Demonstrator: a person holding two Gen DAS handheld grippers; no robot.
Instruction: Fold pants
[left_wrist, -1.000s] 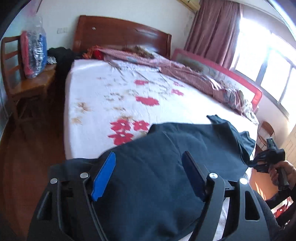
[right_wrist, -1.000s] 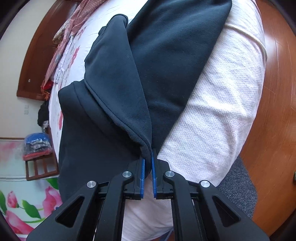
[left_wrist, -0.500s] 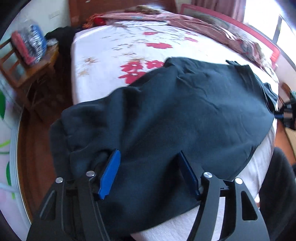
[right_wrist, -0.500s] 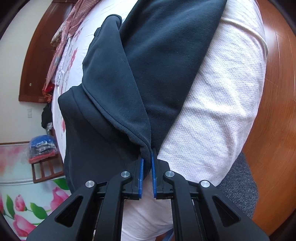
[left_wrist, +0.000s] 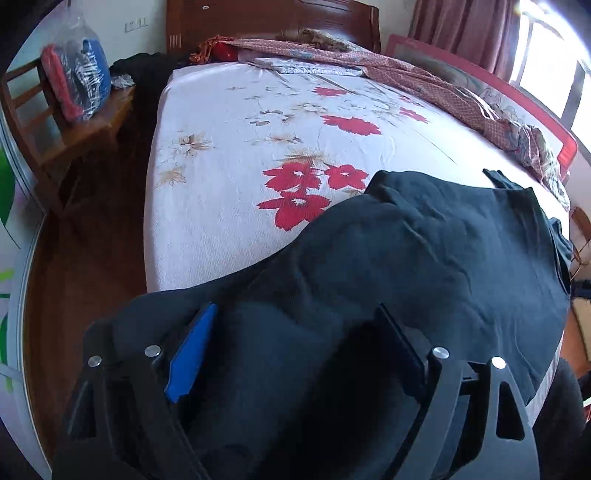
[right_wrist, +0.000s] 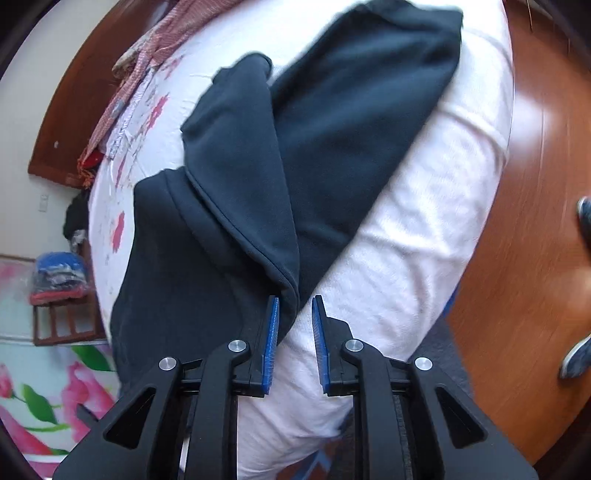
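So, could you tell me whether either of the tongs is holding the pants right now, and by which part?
Nothing is held. The right tongs are open beside the pants' folded corner; the left tongs are open with the fabric between their fingers.

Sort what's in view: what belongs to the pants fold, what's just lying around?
Job:
dark pants
left gripper, open
right gripper, open
bed, the folding surface

Lying about:
red patterned cloth
bagged clothes on wooden chair
headboard
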